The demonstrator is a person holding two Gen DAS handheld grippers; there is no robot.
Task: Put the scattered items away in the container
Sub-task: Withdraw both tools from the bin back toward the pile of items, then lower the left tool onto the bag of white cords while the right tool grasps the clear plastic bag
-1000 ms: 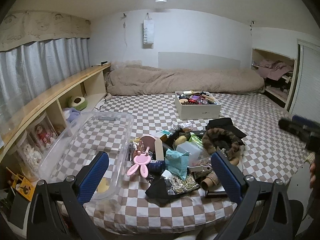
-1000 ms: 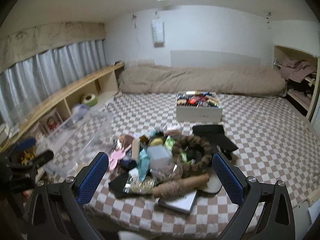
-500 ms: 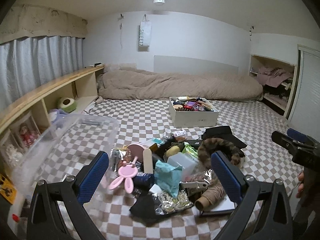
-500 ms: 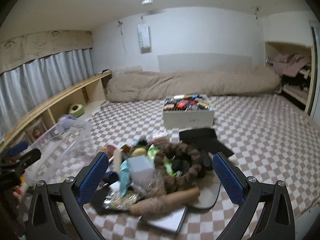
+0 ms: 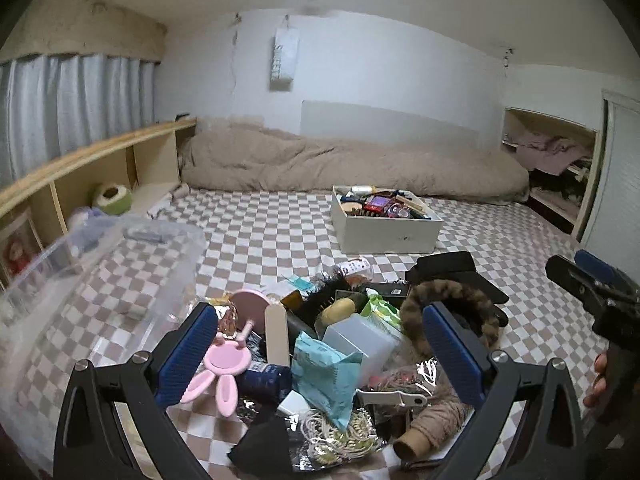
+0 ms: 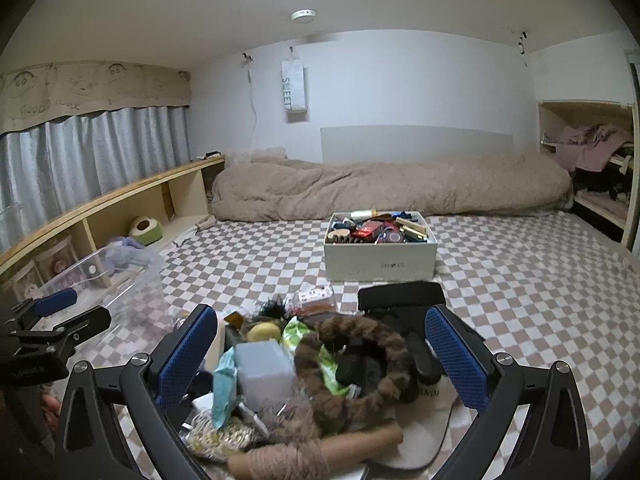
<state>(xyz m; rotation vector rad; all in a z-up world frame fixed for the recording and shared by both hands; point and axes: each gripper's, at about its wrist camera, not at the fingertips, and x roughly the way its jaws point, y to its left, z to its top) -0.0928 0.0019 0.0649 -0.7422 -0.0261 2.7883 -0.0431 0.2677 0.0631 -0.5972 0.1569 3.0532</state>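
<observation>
A heap of scattered items lies on the checkered bed: a pink bunny mirror (image 5: 224, 368), a teal packet (image 5: 326, 372), a frosted box (image 5: 360, 342), a brown furry ring (image 6: 352, 364), a twine roll (image 6: 296, 458), black gloves (image 5: 452, 272). A clear plastic bin (image 5: 100, 280) stands left of the heap; it also shows in the right wrist view (image 6: 120, 276). My left gripper (image 5: 320, 356) is open and empty above the heap's left part. My right gripper (image 6: 320, 356) is open and empty above the heap's right part.
A white shoebox (image 6: 380, 256) full of small things stands behind the heap. A rolled beige duvet (image 6: 380, 188) lies along the far wall. A low wooden shelf (image 6: 120, 208) runs along the left. An open closet (image 5: 552, 168) is at the right.
Both grippers have moved forward and lower toward the heap, which now looms larger between the fingers. Both stay open and empty.
</observation>
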